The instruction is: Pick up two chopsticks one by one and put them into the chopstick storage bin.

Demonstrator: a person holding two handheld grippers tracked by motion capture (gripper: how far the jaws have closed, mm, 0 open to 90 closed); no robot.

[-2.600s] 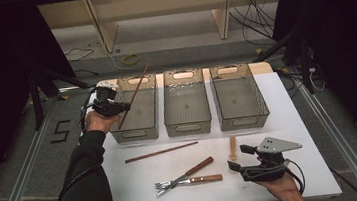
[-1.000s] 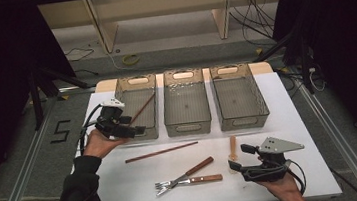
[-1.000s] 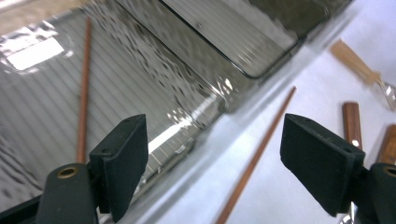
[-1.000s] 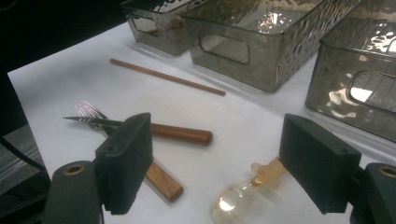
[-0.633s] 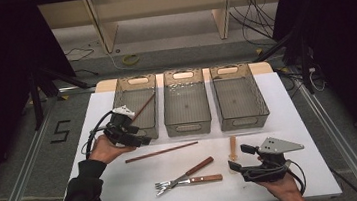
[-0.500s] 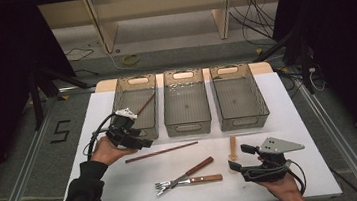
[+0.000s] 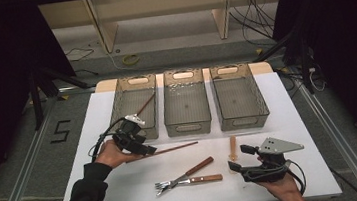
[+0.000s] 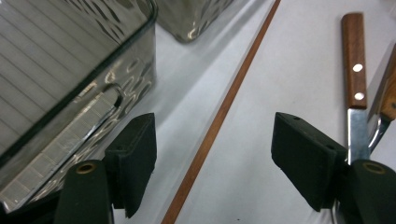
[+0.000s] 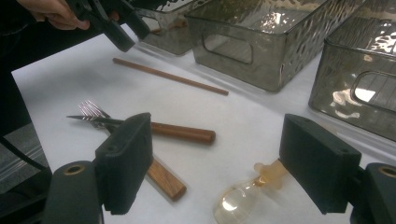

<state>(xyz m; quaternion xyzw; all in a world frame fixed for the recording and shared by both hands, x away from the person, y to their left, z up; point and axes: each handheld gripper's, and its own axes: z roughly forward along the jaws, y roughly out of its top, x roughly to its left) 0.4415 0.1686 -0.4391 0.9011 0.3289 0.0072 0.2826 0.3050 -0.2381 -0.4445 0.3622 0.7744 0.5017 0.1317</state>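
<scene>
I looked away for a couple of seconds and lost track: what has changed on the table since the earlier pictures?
The left gripper came back from the left bin, where one chopstick now leans, down to the loose chopstick on the table; its jaws have just been closing, straddling it without pressing. The right gripper, fork, knife and spoon stayed put.

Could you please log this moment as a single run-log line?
left gripper: open, just been closing, fingers astride chopstick, no grip | right gripper: open, over spoon | left bin: one chopstick inside
</scene>
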